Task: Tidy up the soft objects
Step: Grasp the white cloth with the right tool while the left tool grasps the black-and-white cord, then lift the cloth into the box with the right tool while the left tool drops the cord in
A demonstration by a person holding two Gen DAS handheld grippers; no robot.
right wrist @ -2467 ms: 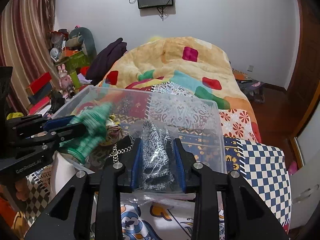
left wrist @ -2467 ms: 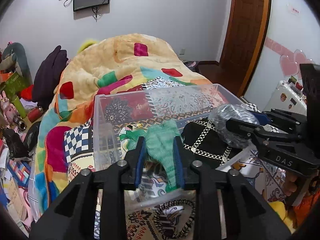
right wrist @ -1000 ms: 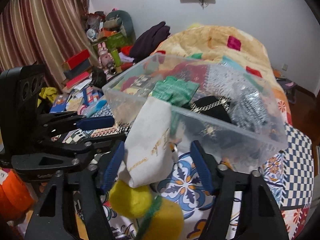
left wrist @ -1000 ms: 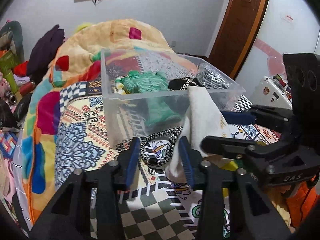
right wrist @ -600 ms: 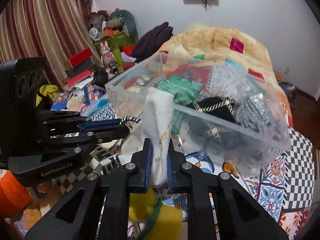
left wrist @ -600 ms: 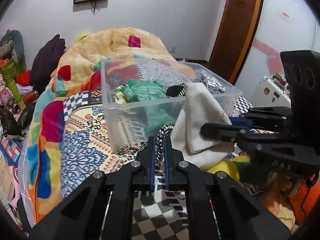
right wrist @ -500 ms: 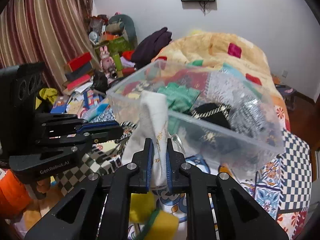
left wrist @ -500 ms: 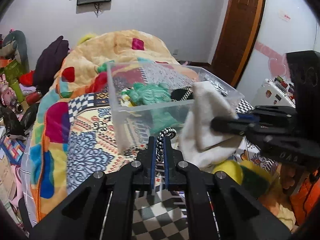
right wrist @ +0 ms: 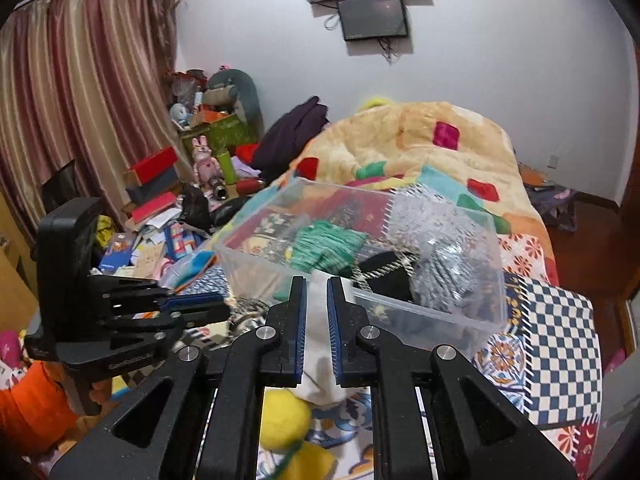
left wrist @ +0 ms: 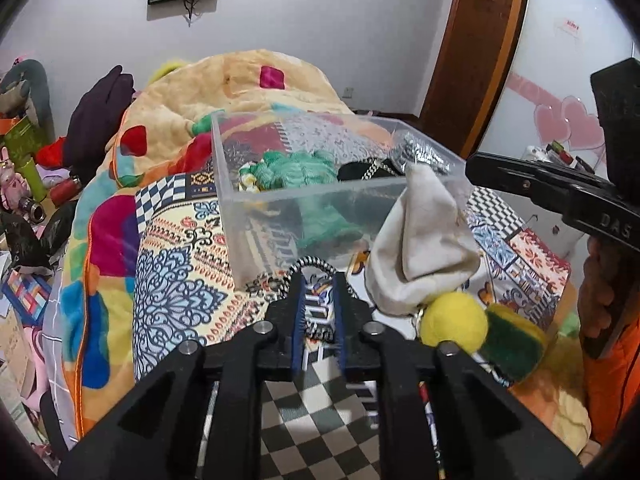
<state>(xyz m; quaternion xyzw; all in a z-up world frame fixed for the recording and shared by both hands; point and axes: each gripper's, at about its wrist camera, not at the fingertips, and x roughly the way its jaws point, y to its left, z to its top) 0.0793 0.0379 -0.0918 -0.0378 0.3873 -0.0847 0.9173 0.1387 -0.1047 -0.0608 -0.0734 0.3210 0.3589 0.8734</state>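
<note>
Lifting items toward clear bin (left wrist: 304,196).
Right gripper (right wrist: 318,320) pinched white pouch (left wrist: 420,240); left gripper (left wrist: 318,308) clamped braided cord (left wrist: 308,262); release over bin likely next.

One clear plastic bin (left wrist: 304,196) holds three soft items: one green knit (left wrist: 296,168), one black pouch (left wrist: 360,171), one silvery bag (left wrist: 420,156). Outside it: one white cloth (left wrist: 420,248), one black-and-white cord (left wrist: 316,264), one yellow ball (left wrist: 454,320), one green-and-yellow sponge (left wrist: 512,344).

the bed (left wrist: 172,280) wore a patterned quilt; on it sat a clear bin (left wrist: 304,204), a yellow ball (left wrist: 454,320), and a heaped blanket (right wrist: 420,140).
</note>
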